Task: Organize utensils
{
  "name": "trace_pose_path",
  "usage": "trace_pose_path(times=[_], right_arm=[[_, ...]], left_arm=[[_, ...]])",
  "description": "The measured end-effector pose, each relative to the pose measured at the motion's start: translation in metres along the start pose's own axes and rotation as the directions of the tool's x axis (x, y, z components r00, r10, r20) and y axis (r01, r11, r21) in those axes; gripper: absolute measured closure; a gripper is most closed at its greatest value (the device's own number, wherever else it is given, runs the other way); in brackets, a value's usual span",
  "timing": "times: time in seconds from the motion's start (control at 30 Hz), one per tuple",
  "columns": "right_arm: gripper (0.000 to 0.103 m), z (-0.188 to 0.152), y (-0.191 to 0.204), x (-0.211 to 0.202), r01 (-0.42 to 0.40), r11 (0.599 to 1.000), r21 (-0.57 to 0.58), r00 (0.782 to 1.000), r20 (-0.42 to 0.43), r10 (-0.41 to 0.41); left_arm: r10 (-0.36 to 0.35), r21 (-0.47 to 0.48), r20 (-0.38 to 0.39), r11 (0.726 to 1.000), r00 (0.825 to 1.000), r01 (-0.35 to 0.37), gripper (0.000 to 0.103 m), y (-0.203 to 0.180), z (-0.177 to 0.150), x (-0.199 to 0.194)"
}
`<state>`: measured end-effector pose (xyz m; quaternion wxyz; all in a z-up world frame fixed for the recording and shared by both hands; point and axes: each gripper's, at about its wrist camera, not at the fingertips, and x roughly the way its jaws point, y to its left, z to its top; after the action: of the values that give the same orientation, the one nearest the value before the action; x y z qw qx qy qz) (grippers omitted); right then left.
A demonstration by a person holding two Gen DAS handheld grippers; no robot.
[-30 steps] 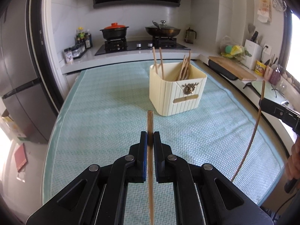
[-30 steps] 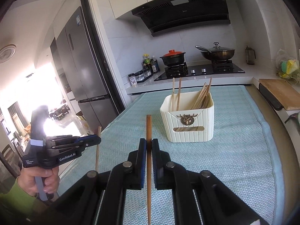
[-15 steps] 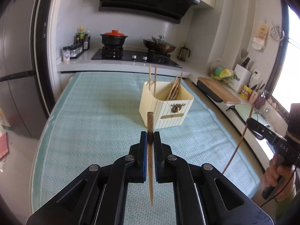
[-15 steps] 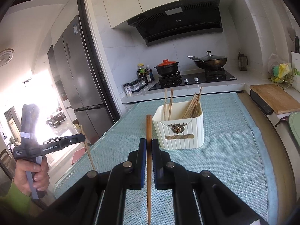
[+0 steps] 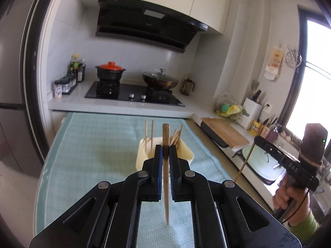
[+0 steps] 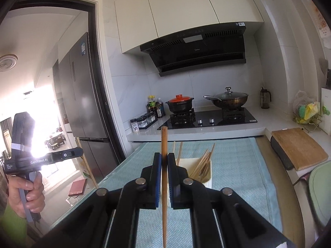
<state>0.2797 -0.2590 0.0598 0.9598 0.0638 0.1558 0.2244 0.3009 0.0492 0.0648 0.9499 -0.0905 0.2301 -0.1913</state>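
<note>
Both grippers have risen and tilted up, so the cream holder now sits low behind the jaws. The left gripper clamps a chopstick upright above the holder; the right gripper pinches its chopstick likewise, poised for dropping in.

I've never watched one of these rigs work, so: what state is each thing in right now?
Left gripper: shut on a chopstick, held upright.
Right gripper: shut on another chopstick, upright.
Cream utensil holder: upright on the mat, chopsticks standing inside.
Wok: lidded.
Black clay pot: lidded.
</note>
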Motion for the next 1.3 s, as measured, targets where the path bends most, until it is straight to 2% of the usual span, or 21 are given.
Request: trace_pose_path(times=[0.17, 0.3, 0.43, 0.6, 0.77, 1.0, 1.07, 1.1, 1.13, 1.2, 1.27, 1.3], right_arm=[[0.097, 0.046, -0.004, 0.031, 0.014, 0.999, -0.031, 0.999, 0.05, -0.013], [0.097, 0.076, -0.004, 0.061, 0.042, 0.997, -0.071, 0.993, 0.109, -0.035], [0.097, 0.085, -0.012, 0.101, 0.049, 0.996, -0.075, 0.994, 0.105, -0.041], [0.097, 0.068, -0.027, 0.154, 0.049, 0.997, -0.061, 0.998, 0.038, -0.046], [0.097, 0.039, -0.044, 0.197, 0.025, 0.999, -0.023, 0.998, -0.059, -0.027], [0.096, 0.0, -0.062, 0.242, 0.021, 0.999, 0.05, 0.976, -0.218, -0.01], [0.096, -0.003, -0.067, 0.251, 0.034, 0.998, 0.057, 0.967, -0.252, -0.019], [0.088, -0.001, -0.068, 0.252, 0.037, 0.998, 0.053, 0.966, -0.257, -0.022], [0.074, 0.004, -0.068, 0.249, 0.041, 0.998, 0.044, 0.967, -0.254, -0.028], [0.059, 0.02, -0.066, 0.235, 0.052, 0.998, 0.028, 0.975, -0.217, -0.045], [0.057, 0.043, -0.061, 0.212, 0.06, 0.998, -0.005, 0.984, -0.165, -0.06], [0.057, 0.055, -0.058, 0.199, 0.07, 0.997, -0.022, 0.987, -0.145, -0.072]], left_arm=[[0.001, 0.015, 0.063, 1.0, 0.998, -0.002, 0.099, -0.003, 0.05, 0.019], [0.032, 0.041, 0.106, 0.998, 0.994, -0.037, 0.099, -0.006, 0.081, 0.046], [0.036, 0.041, 0.068, 0.998, 0.997, -0.039, 0.099, -0.007, 0.091, 0.089], [0.043, 0.056, -0.015, 0.998, 0.999, -0.042, 0.099, -0.007, 0.08, 0.144], [0.06, 0.048, -0.111, 0.997, 0.992, -0.055, 0.099, 0.0, 0.059, 0.188], [0.105, 0.066, -0.21, 0.993, 0.972, -0.093, 0.098, 0.008, 0.037, 0.228], [0.13, 0.081, -0.213, 0.99, 0.968, -0.115, 0.086, 0.008, 0.038, 0.228], [0.134, 0.081, -0.206, 0.99, 0.969, -0.119, 0.07, 0.008, 0.041, 0.224], [0.135, 0.079, -0.189, 0.989, 0.973, -0.122, 0.054, 0.008, 0.045, 0.215], [0.14, 0.079, -0.136, 0.988, 0.981, -0.13, 0.038, 0.007, 0.057, 0.195], [0.143, 0.091, -0.077, 0.986, 0.987, -0.136, 0.029, 0.002, 0.068, 0.166], [0.152, 0.1, -0.052, 0.984, 0.987, -0.146, 0.021, -0.001, 0.072, 0.153]])
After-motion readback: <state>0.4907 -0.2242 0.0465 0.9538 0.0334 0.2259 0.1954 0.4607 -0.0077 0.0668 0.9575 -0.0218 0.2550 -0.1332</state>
